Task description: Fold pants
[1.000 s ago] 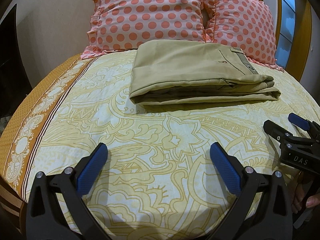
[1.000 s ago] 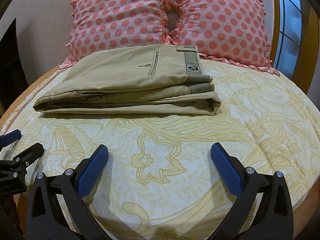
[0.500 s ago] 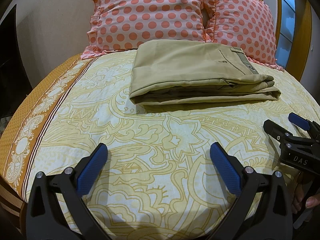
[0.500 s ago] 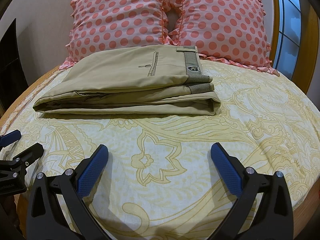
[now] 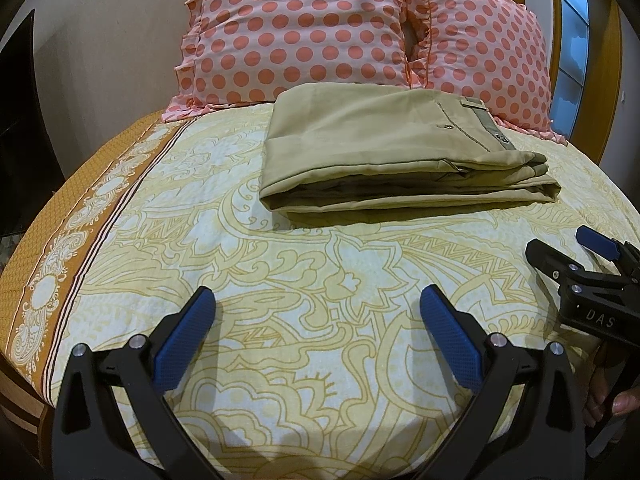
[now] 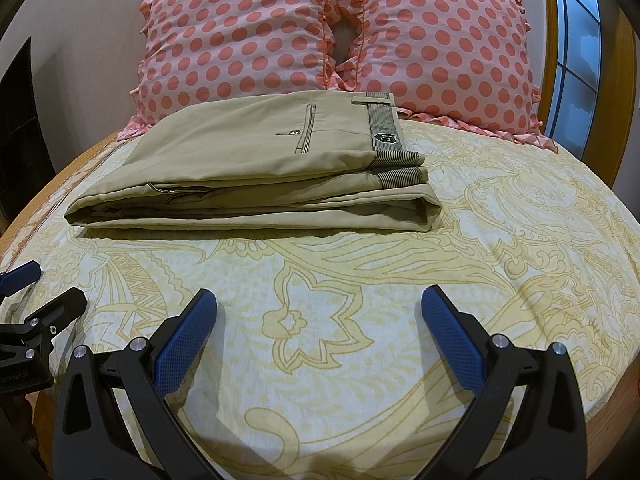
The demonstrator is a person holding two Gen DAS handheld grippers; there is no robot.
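The khaki pants lie folded in a flat stack on the bed, their far edge touching the two polka-dot pillows and their striped waistband on the right side of the stack. The left gripper and right gripper hover side by side near the bed's front edge, each with fingers spread wide and holding nothing. A broad band of patterned bedsheet lies bare between them and the pants.
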